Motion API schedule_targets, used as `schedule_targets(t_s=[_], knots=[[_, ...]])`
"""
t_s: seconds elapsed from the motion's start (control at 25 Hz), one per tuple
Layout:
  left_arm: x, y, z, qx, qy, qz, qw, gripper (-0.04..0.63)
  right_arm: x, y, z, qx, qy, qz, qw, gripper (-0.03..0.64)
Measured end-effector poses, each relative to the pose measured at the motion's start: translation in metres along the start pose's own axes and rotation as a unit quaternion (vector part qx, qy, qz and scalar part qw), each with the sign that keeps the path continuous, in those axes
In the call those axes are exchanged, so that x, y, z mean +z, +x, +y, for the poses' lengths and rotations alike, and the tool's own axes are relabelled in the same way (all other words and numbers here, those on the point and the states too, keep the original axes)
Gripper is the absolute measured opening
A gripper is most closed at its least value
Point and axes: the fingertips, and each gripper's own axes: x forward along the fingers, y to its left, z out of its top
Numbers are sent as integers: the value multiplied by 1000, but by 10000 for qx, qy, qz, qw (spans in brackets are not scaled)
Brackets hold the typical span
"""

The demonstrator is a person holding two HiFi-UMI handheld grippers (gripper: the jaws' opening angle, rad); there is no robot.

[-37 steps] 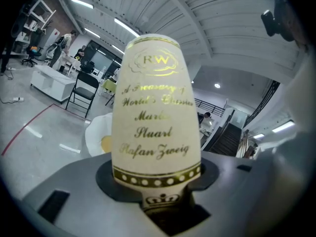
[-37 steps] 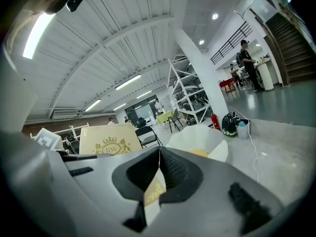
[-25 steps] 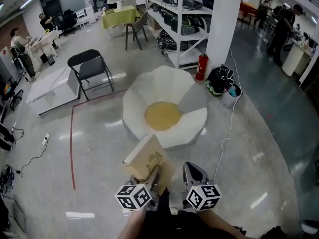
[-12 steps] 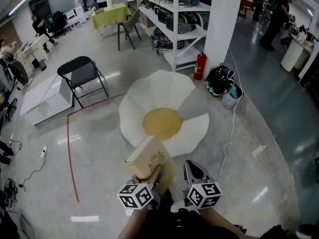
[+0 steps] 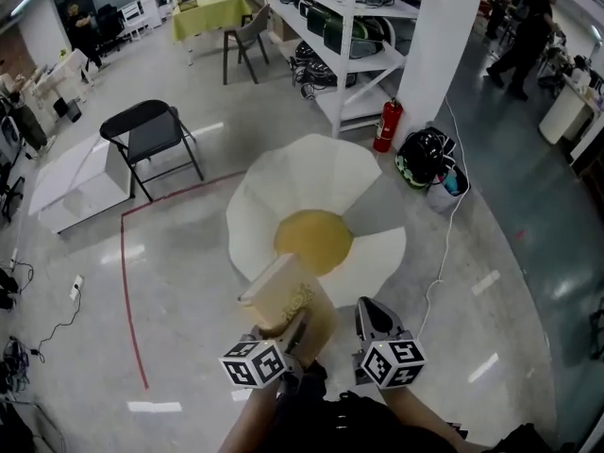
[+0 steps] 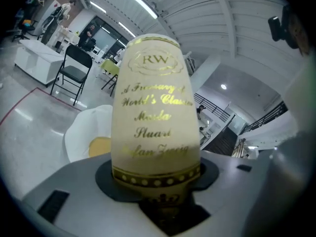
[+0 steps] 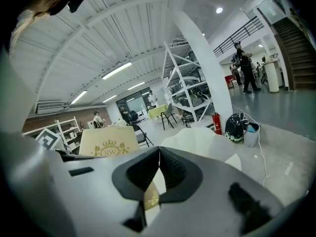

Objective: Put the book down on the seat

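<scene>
Carry in hand: the left gripper (image 5: pixel 294 331) clamps the book (image 5: pixel 283 295) by its lower end, just short of the near edge of the seat (image 5: pixel 302 173), the right gripper (image 5: pixel 371 311) closed and empty beside it; next, it must likely reach over the yellow centre (image 5: pixel 313 242) and lower the book.

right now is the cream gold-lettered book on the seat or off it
Off it: jaws of the left gripper clamp the cream gold-lettered book, short of the white petal-shaped seat.

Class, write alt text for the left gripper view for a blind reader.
A cream book with gold spine lettering stands upright, clamped in the left tongs. Beyond it is a white petal-shaped seat with a yellow centre.
</scene>
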Motion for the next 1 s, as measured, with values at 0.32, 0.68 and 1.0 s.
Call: schedule_targets(t_s=[0.32,0.68,1.0], knots=[[33,68,50,-36,-227,225,9995,227,13,84,-26,-26,164,221,9996,12],[44,161,92,27,-355,481,9982,227,19,189,-86,117,104,438,9989,12],[13,235,137,-107,-1297,658,9893,227,-2,261,-132,315,131,733,9967,12]])
